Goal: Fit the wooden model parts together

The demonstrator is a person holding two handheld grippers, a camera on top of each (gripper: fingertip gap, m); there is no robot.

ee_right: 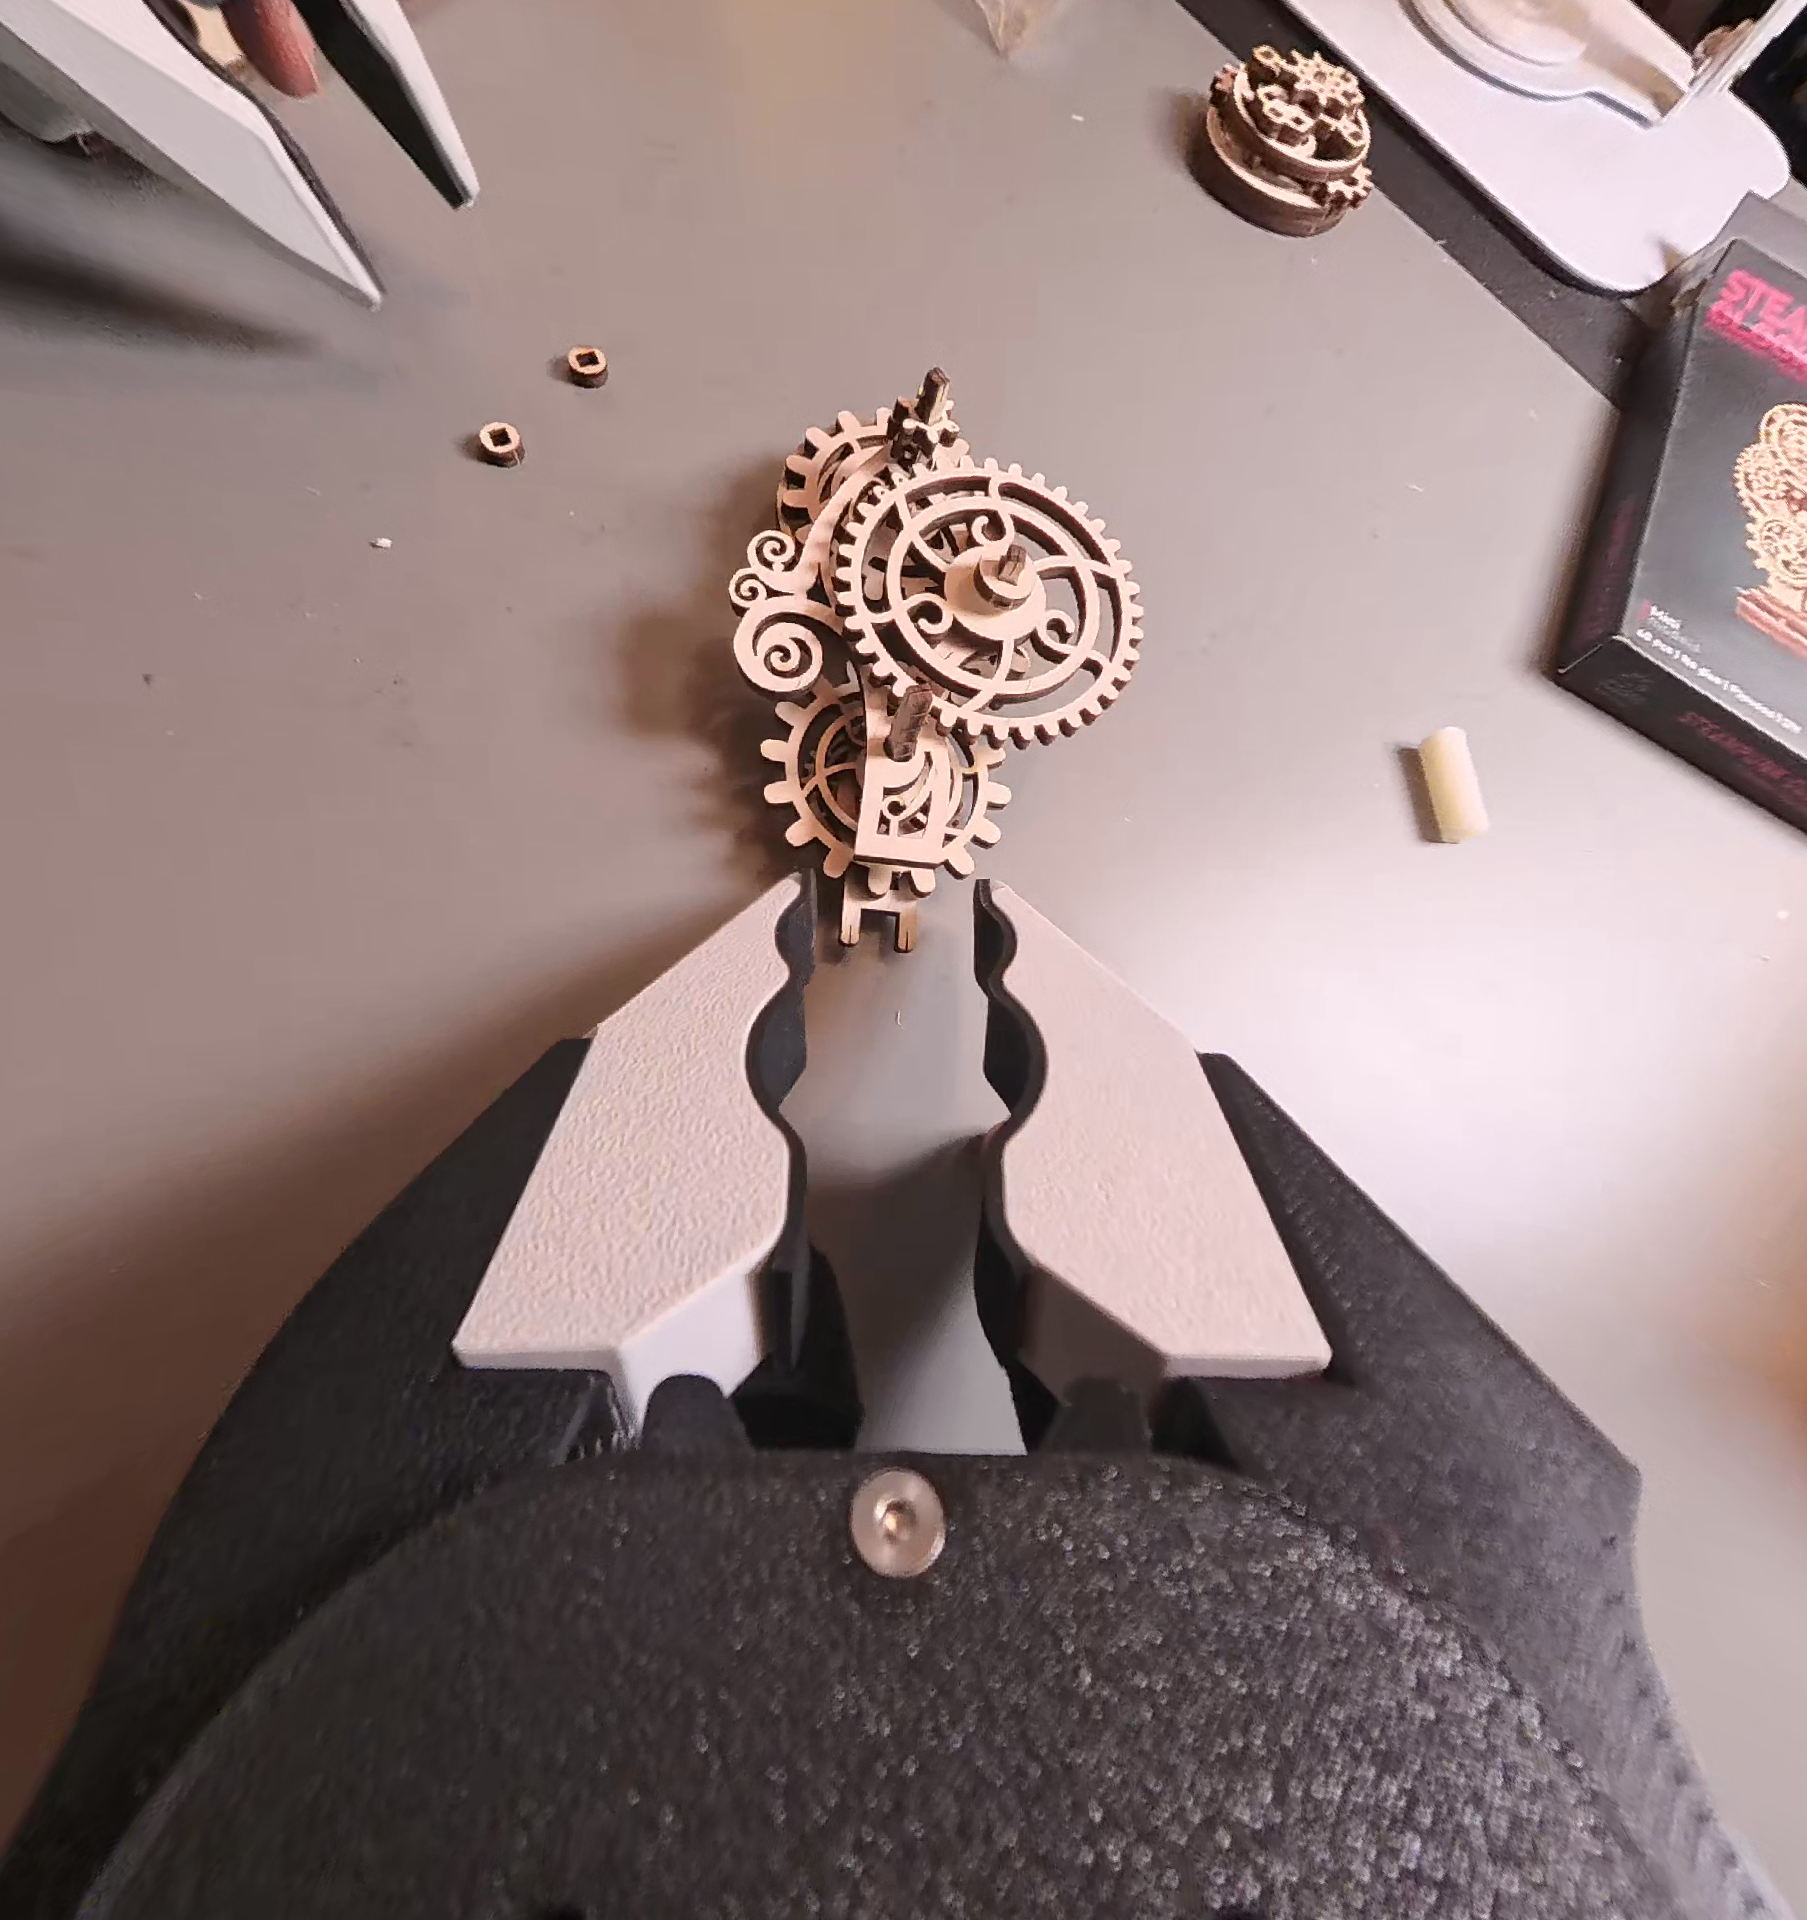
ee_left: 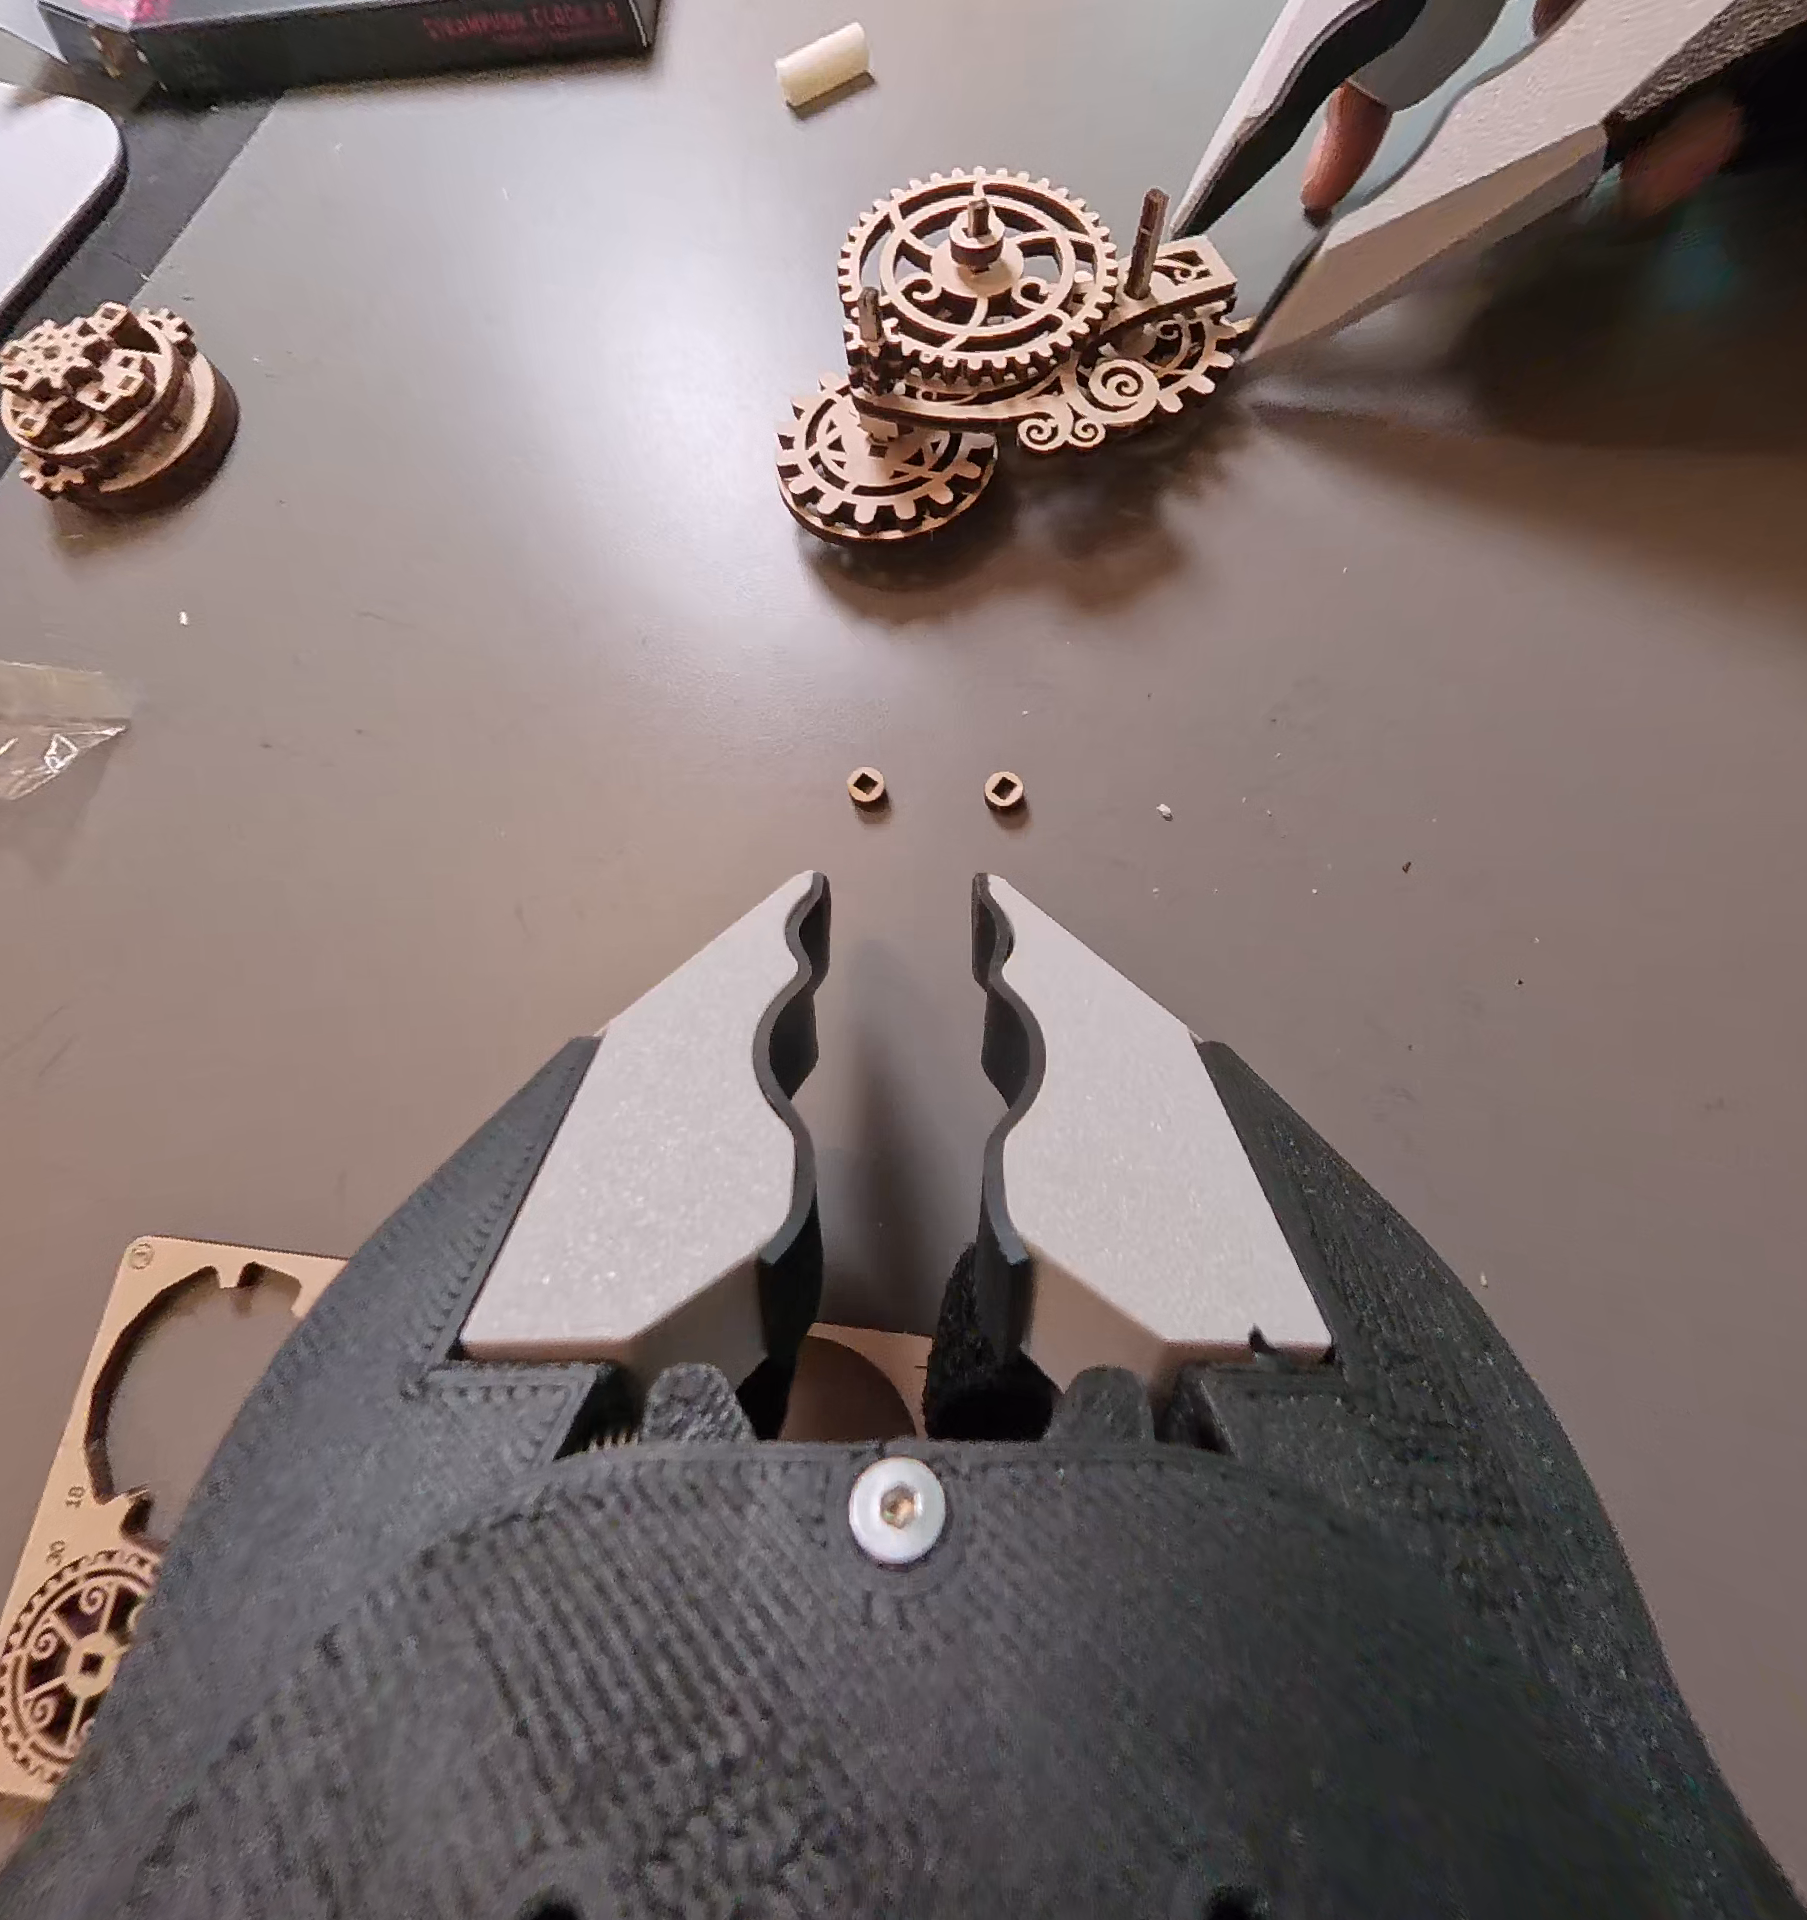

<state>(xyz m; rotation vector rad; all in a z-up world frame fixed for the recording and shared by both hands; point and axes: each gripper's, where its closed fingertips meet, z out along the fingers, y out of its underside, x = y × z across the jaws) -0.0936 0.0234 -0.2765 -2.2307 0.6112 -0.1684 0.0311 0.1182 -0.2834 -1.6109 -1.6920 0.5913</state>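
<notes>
1. Right wrist view: right tongs point(ee_right: 894, 894) spread, gear assy point(ee_right: 930, 644) foot tab between tips, pads not pressing, likely lining up to steady it.
2. Left tongs point(ee_left: 899, 894) spread, empty; two washers point(ee_left: 865, 787) just ahead, probably next pick.

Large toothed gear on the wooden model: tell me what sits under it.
Under the large gear show a scrolled wooden frame and smaller gears; the gear covers how they join.
</notes>
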